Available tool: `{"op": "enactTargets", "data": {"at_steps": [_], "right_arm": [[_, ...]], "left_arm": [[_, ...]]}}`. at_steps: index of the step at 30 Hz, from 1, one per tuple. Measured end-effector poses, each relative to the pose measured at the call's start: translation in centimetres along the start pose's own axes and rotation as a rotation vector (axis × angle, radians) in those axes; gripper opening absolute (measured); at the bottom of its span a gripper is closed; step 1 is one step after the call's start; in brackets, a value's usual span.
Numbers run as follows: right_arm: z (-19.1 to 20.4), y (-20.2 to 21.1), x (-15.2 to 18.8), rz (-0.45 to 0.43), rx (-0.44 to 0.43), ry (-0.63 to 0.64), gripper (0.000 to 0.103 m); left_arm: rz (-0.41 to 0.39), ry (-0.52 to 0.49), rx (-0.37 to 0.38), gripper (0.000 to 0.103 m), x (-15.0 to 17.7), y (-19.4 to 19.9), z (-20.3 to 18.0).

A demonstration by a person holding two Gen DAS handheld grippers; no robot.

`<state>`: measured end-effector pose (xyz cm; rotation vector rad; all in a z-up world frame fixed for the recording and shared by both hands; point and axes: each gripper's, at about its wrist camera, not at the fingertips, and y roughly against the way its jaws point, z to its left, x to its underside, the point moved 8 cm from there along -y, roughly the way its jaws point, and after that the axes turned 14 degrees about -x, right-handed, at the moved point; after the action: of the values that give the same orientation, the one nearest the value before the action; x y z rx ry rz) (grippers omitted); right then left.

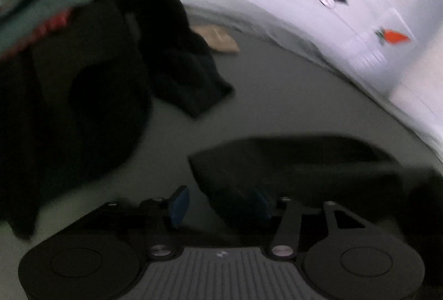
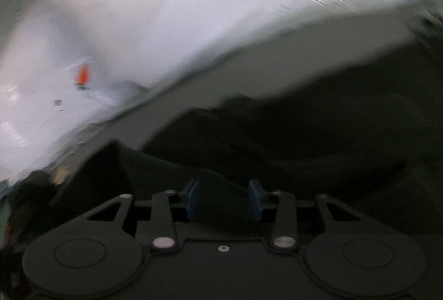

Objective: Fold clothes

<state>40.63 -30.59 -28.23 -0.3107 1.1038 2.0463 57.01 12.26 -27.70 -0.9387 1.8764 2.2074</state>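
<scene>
Both tools are open and grip nothing: left tool (image 1: 218, 203), right tool (image 2: 224, 200). The dark garment (image 2: 304, 139) on the bench (image 1: 277, 95) may unfold or snag on a pad.

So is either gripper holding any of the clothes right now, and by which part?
Neither. The left gripper and right gripper both stand open over the dark folded garment, pads apart and clamping no cloth.

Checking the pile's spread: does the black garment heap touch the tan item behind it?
Cannot tell. Left wrist view: black heap overlaps tan item's edge, blurred.
</scene>
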Motion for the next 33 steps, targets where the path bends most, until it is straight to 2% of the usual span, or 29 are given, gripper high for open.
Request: {"op": "enactTargets", "data": {"at_steps": [2, 6, 8, 10, 12, 14, 16, 17, 20, 23, 24, 25, 26, 28, 31, 33], "right_arm": [[-1.5, 0.7, 0.3, 0.003, 0.041, -0.027, 0.041], [-1.9, 1.5, 0.1, -0.003, 0.055, -0.008, 0.042], [-1.8, 1.5, 0.1, 0.000, 0.056, 0.006, 0.042], [-1.6, 1.2, 0.2, 0.007, 0.055, 0.013, 0.042], [-1.4, 0.7, 0.2, 0.012, 0.052, 0.015, 0.041], [-1.2, 0.7, 0.3, 0.012, 0.050, 0.021, 0.041], [-0.9, 0.6, 0.3, 0.007, 0.052, 0.030, 0.041], [-0.9, 0.8, 0.2, 0.001, 0.057, 0.032, 0.041], [-1.4, 1.8, 0.0, -0.023, 0.074, 0.028, 0.041], [-2.1, 2.9, -0.5, -0.055, 0.090, 0.012, 0.041], [-2.4, 3.2, -0.6, -0.063, 0.098, 0.009, 0.041], [-2.8, 3.5, -0.6, -0.071, 0.106, 0.005, 0.041], [-3.2, 3.7, -0.7, -0.075, 0.117, 0.001, 0.041], [-3.9, 3.9, -0.8, -0.084, 0.131, -0.013, 0.041], [-4.9, 4.5, -1.1, -0.103, 0.149, -0.033, 0.041], [-5.3, 5.1, -1.5, -0.114, 0.170, -0.025, 0.043]], "left_arm": [[0.004, 0.011, 0.041, 0.068, 1.2, 0.4, 0.0], [0.018, 0.101, 0.126, 0.069, 3.2, 1.4, -0.2], [0.056, 0.087, 0.178, 0.072, 3.7, 0.7, -1.2], [0.087, 0.026, 0.183, 0.072, 4.5, 0.2, -2.7], [0.062, -0.012, 0.135, 0.070, 4.7, -0.1, -3.8], [0.033, -0.023, 0.084, 0.058, 4.5, -0.3, -4.5], [-0.012, -0.059, 0.017, 0.003, 3.7, 0.2, -4.7], [-0.031, -0.072, -0.008, 0.003, 3.1, 0.4, -4.6], [-0.107, 0.024, -0.044, 0.002, 0.6, 3.5, -2.2], [-0.291, 0.104, -0.157, 0.002, -3.7, 8.5, 2.1], [-0.334, 0.118, -0.185, 0.002, -4.9, 9.9, 3.5], [-0.334, 0.133, -0.199, 0.002, -5.8, 10.5, 4.6], [-0.323, 0.160, -0.193, 0.002, -6.1, 10.9, 5.7], [-0.240, 0.172, -0.204, 0.003, -5.1, 9.6, 7.2], [-0.061, 0.145, -0.307, 0.008, -1.4, 5.3, 8.0], [0.039, 0.135, -0.347, 0.009, 0.9, 3.5, 8.4]]}}
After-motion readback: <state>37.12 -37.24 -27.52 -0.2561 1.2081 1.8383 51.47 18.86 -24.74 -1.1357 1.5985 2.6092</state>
